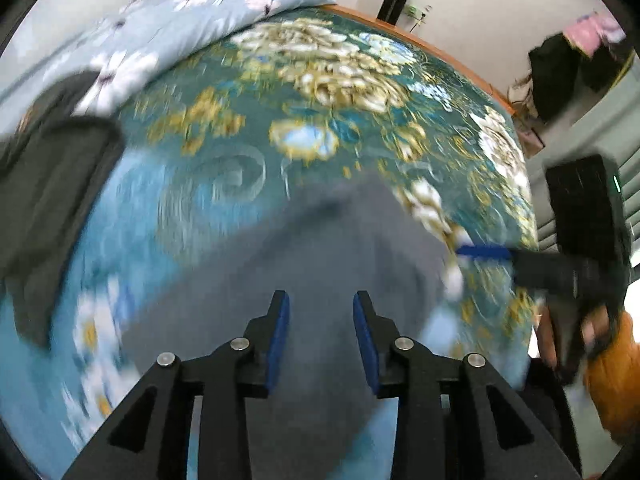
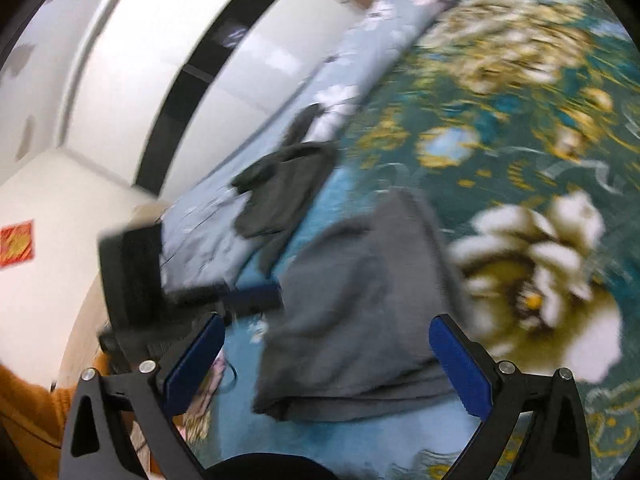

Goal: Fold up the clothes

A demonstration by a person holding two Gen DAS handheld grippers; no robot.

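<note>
Left claw (image 1: 321, 300) hangs over the grey garment (image 1: 320, 248), pads a narrow gap apart with nothing between them, cloth filling the view straight ahead at twelve o'clock. Right claw (image 2: 326, 334) stands wide open, also with nothing in it, the same grey garment (image 2: 360, 304) sitting right between its fingers and running away toward one o'clock. That's the relation that matters: the garment's long axis runs up and away from the right claw, its near hem at six o'clock in that view, lying in what looks like a doubled layer on the floral bedspread (image 1: 320, 92). Both frames are smeared, so fine folds can't be read.

From the left view the right claw (image 1: 484, 251) shows at three o'clock, just off the garment's right edge; from the right view the left claw (image 2: 256, 295) sits at nine o'clock by the opposite edge. So each flanks one side, both about equally near. A darker garment (image 2: 284, 192) lies well apart at eleven o'clock, beside the pale quilt (image 1: 160, 40)
</note>
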